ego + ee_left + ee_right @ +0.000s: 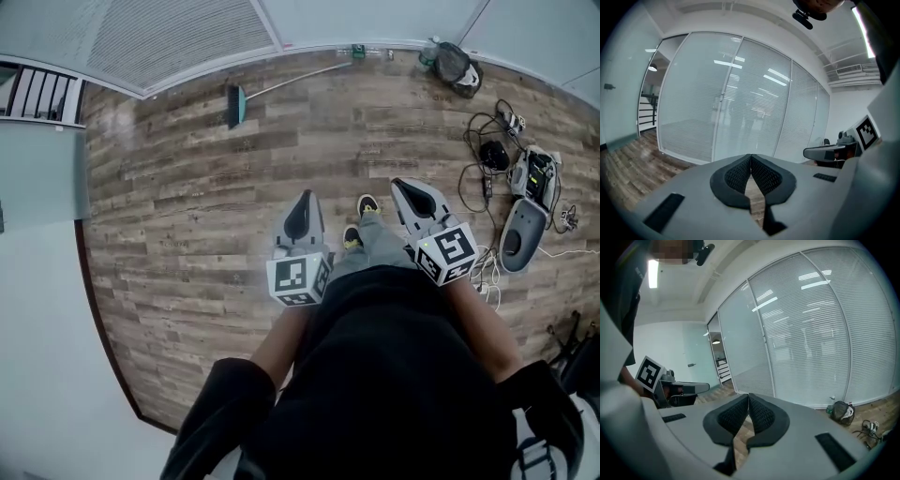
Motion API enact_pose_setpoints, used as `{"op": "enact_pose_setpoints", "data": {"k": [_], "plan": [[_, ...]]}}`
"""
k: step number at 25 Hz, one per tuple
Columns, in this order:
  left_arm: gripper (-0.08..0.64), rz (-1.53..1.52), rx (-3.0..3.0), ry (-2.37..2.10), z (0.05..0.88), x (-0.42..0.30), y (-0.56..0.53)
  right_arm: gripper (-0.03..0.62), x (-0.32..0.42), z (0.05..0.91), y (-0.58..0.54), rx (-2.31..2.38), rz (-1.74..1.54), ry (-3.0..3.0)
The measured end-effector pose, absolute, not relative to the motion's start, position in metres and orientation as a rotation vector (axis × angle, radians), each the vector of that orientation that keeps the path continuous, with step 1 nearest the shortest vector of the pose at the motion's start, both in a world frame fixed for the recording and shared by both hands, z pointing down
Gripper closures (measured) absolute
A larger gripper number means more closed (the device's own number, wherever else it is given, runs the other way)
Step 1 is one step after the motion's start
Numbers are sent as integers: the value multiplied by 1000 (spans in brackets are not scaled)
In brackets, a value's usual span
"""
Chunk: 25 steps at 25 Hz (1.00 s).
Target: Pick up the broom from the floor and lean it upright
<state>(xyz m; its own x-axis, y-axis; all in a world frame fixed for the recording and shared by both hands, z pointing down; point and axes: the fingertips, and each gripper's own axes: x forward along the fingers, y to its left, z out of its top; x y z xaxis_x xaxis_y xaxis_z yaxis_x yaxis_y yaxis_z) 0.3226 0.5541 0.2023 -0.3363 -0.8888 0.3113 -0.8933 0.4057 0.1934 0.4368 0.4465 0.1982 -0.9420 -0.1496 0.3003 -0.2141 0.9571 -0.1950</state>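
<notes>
Two clenched claws, nothing in them, broom [234,105] lying well ahead

Both of my claws were shut tight and empty. In the left gripper view the ribbed pads [738,174] of my left claw [751,158] met at their tips with only a sliver of wood floor [187,216] showing below them. The right gripper view showed my right claw [748,397] the same way. I judged that sensible, since there was nothing within reach to grip. I carried them low and forward, one on each side of my body, aimed towards the glass wall [740,93] where the work waited.

In the head view the broom lay flat on the floor close to the base of that wall. Its teal head sat to the left and its thin handle ran off to the right. It was well apart from both claws, so the pick-up had not begun, and I reckoned I had to get nearer before opening either one.

Much was hard to read. Neither gripper view caught the broom at all. Its far handle end sat by a small green thing at the wall's foot, and I could not tell whether they touched. My own torso hid the floor beneath me, leaving only my shoes [366,204] showing. A dark bag [457,66] and a tangle of cables [487,150] lay off to the right, too small to name further
</notes>
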Motion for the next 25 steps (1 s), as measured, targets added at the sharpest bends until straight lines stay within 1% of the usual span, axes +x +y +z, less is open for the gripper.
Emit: {"op": "enact_pose_setpoints", "data": {"k": [13, 25], "plan": [[538, 205, 1590, -2295, 191, 289, 447, 574, 398, 210, 332, 294, 447, -2869], [538, 225, 1549, -2237, 209, 267, 393, 574, 363, 232, 280, 284, 520, -2826]]}}
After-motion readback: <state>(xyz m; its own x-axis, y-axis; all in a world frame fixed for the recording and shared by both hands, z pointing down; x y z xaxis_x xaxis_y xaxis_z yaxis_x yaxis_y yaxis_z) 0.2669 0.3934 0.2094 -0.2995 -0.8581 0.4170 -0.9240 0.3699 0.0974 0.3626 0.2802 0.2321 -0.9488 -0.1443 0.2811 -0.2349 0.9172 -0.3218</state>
